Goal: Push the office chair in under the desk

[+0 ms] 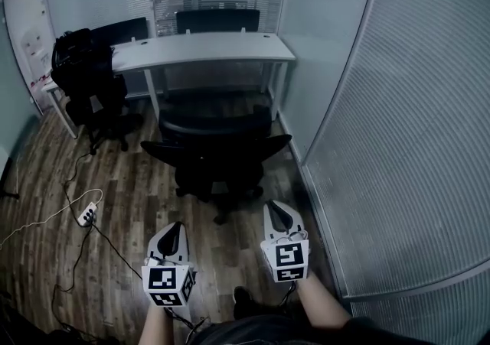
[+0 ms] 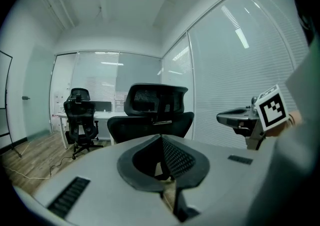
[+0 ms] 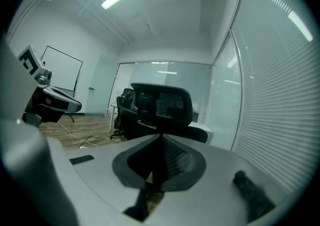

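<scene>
A black mesh office chair (image 1: 216,151) stands on the wood floor with its back toward me, just in front of the white desk (image 1: 207,50). Both gripper views look straight at its headrest (image 2: 156,97) (image 3: 161,100). My left gripper (image 1: 172,235) and right gripper (image 1: 278,213) hover side by side a short way behind the chair, apart from it. Each is shut with nothing between its jaws. The left gripper (image 2: 161,140) sees the right one (image 2: 250,117) beside it, and the right gripper (image 3: 160,142) sees the left one (image 3: 47,100).
A second black chair (image 1: 90,83) with a bag on it stands at the desk's left end. A power strip (image 1: 86,214) and cables lie on the floor at the left. A frosted glass wall (image 1: 398,122) runs along the right side.
</scene>
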The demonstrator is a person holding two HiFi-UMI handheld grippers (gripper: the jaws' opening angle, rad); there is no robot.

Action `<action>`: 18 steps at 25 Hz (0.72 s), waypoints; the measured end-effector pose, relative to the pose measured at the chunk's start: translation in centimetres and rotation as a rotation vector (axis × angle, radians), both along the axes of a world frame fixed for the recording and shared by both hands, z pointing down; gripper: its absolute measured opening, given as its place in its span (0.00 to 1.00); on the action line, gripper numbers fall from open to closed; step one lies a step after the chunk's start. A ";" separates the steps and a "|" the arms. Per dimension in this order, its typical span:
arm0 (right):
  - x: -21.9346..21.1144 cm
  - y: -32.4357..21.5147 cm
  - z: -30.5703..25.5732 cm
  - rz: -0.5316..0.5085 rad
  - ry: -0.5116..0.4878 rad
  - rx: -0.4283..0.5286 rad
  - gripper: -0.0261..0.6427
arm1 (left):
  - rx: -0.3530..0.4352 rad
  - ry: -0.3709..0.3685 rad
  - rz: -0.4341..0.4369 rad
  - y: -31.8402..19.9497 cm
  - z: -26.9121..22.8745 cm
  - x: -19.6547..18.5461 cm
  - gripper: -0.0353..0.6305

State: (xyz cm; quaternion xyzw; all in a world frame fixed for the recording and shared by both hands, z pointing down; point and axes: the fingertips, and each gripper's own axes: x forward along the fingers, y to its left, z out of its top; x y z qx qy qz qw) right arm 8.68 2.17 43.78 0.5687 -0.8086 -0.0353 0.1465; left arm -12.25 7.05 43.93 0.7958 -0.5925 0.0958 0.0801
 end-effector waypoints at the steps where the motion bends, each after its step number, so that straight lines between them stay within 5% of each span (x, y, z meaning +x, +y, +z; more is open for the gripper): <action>1: 0.3 -0.8 0.4 0.000 0.006 -0.016 0.08 | -0.007 -0.003 -0.004 -0.8 0.1 0.2 0.08; 18: 1.3 -7.9 1.8 -0.157 0.085 -0.075 0.08 | -0.047 -0.016 -0.088 -9.0 0.0 0.5 0.08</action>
